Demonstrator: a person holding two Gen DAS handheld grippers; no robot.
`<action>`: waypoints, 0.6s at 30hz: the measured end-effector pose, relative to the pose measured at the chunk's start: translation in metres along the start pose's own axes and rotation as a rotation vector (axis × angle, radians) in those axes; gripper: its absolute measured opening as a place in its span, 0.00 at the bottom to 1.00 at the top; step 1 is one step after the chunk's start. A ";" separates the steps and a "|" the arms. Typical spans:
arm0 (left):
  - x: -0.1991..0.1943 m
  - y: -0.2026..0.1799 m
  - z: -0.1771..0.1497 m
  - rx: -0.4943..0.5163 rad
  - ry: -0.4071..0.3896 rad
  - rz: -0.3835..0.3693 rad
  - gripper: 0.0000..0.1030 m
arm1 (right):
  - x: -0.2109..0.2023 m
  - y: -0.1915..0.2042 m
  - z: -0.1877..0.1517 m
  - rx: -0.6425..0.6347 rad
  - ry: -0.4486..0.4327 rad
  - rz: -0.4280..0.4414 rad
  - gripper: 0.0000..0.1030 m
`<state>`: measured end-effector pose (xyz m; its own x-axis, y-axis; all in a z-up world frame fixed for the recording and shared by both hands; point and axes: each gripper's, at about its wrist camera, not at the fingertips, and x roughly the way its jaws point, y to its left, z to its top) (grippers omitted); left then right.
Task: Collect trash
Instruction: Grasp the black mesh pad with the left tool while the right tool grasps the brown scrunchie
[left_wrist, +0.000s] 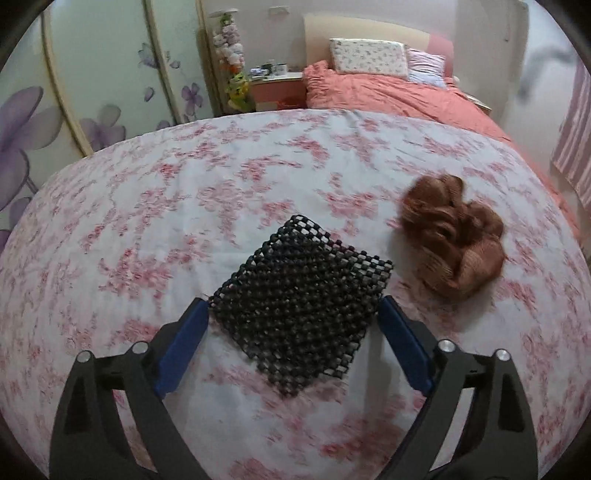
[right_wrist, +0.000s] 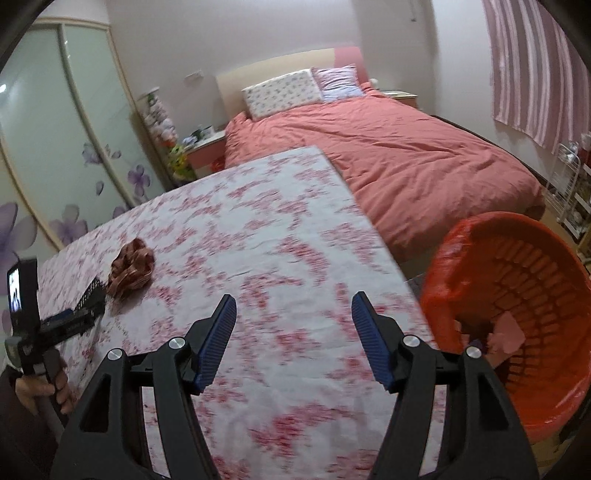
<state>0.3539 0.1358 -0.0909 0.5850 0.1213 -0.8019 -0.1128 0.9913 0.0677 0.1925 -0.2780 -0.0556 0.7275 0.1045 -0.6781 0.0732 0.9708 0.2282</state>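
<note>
Left wrist: left gripper (left_wrist: 293, 314) tilted down, jaws straddling mat (left_wrist: 299, 314).

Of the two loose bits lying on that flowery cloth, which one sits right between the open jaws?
The black beaded mat, a flat square grid. The brown crumpled clump lies off to its right, outside the left gripper.

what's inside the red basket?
The basket, lined with a red bag, holds a pink scrap and a small dark bit near the bottom. The right tool's arm hides the rest.
</note>
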 end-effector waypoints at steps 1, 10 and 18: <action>0.002 0.005 0.002 -0.017 0.000 -0.018 0.79 | 0.001 0.003 0.000 -0.004 0.003 0.004 0.63; 0.010 0.026 0.018 -0.057 -0.005 -0.022 0.31 | 0.016 0.028 -0.002 -0.022 0.035 0.030 0.63; 0.002 0.056 0.016 -0.106 -0.032 -0.008 0.11 | 0.034 0.061 -0.001 -0.065 0.059 0.073 0.63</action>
<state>0.3612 0.1926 -0.0793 0.6118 0.1166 -0.7824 -0.1911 0.9816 -0.0031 0.2212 -0.2144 -0.0658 0.6878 0.1863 -0.7016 -0.0246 0.9719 0.2340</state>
